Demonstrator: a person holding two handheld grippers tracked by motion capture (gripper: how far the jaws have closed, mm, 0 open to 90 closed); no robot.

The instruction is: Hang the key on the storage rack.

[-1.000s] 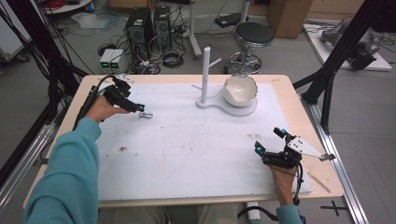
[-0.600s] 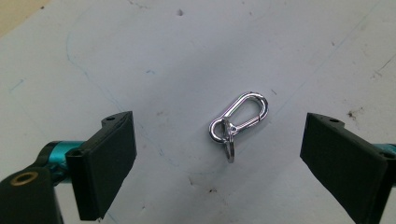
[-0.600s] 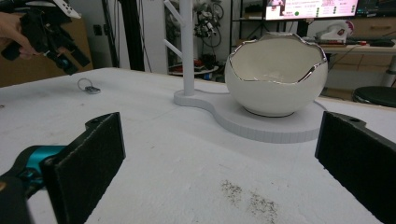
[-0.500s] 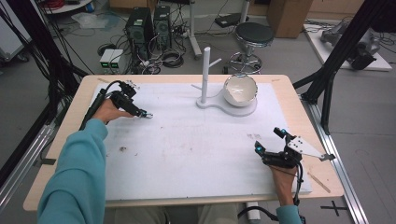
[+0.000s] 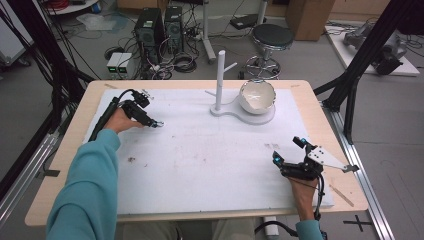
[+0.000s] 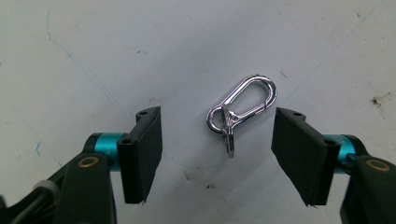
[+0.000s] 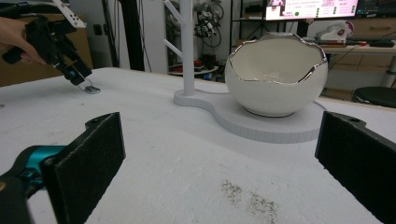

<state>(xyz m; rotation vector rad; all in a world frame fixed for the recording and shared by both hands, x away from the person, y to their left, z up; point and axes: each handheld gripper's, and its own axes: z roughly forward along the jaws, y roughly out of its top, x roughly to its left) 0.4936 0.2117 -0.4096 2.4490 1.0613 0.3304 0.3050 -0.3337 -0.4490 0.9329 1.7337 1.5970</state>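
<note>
My left tongs (image 6: 217, 144) point down at the bench (image 5: 210, 165), jaws just been closing, pads not touching anything. My right tongs (image 7: 224, 168) rest level at bench's near right, jaws wide.

White egg-shaped bowl (image 5: 257, 96) on stand base (image 5: 265, 118), beside peg post (image 5: 220, 75).

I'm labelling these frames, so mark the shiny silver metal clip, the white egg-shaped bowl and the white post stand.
Shiny silver metal clip (image 6: 243, 109), left gripper view, on its hinge.
White egg-shaped bowl (image 7: 275, 79), right gripper view, on its front wall.
White post stand (image 5: 220, 80), high view, on the upright post.
</note>
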